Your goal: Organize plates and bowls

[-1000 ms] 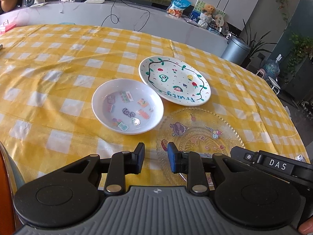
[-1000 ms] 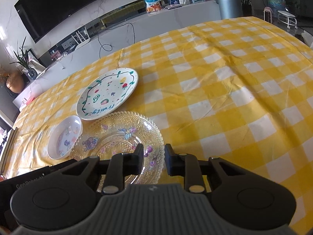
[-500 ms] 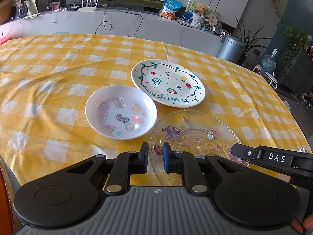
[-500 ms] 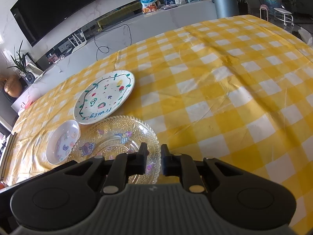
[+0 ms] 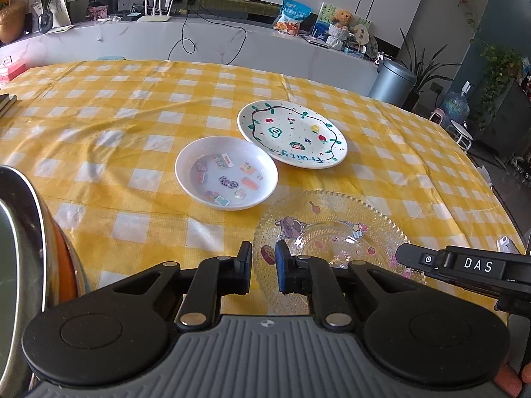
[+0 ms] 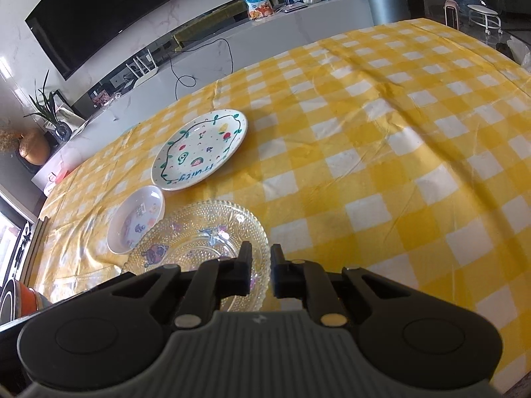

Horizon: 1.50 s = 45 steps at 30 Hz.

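A clear glass plate with cartoon stickers (image 5: 335, 235) (image 6: 199, 235) lies nearest on the yellow checked tablecloth. A small white bowl with stickers (image 5: 226, 172) (image 6: 136, 219) sits beyond it to the left. A white "fruity" painted plate (image 5: 292, 134) (image 6: 200, 149) lies farther back. My left gripper (image 5: 264, 265) hovers over the glass plate's near left rim, jaws nearly closed and empty. My right gripper (image 6: 260, 270) hovers over the glass plate's near right rim, jaws nearly closed and empty; it also shows in the left wrist view (image 5: 464, 265).
An orange and metal object (image 5: 30, 265) stands at the near left edge. A white counter (image 5: 199, 43) with a router, snack bag and teddy runs behind the table. A grey bin (image 5: 391, 83) stands at the right. The tablecloth (image 6: 398, 165) stretches wide to the right.
Both grippers have narrowed from a wider gap. Both have pulled back and risen slightly, so the dishes look farther off. The orange and metal object has come into the left view.
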Each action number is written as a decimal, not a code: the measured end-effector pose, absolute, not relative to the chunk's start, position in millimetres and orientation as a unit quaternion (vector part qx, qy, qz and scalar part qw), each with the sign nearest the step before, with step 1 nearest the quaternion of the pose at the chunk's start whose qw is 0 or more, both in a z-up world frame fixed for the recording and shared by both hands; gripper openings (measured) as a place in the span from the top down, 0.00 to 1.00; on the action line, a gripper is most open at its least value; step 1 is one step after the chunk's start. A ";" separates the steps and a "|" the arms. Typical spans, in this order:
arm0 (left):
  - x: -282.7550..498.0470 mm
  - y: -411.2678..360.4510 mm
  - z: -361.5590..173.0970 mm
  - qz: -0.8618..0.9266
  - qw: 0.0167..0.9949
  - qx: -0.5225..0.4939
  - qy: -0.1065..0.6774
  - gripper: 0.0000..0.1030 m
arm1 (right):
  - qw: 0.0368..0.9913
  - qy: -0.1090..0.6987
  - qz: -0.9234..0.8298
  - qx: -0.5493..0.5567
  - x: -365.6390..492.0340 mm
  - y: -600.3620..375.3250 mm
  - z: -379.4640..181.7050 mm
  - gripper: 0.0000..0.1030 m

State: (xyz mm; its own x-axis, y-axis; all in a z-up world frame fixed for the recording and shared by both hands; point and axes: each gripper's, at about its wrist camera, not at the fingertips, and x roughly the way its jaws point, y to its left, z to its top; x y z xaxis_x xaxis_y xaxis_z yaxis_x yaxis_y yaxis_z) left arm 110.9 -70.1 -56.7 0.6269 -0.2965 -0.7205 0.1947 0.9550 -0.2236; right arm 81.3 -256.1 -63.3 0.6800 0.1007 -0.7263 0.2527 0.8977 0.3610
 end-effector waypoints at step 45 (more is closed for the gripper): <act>63.9 -57.4 -62.7 -0.115 0.898 -0.008 0.425 0.86 | 0.893 0.415 -0.048 0.166 36.2 -212.3 -67.7 0.84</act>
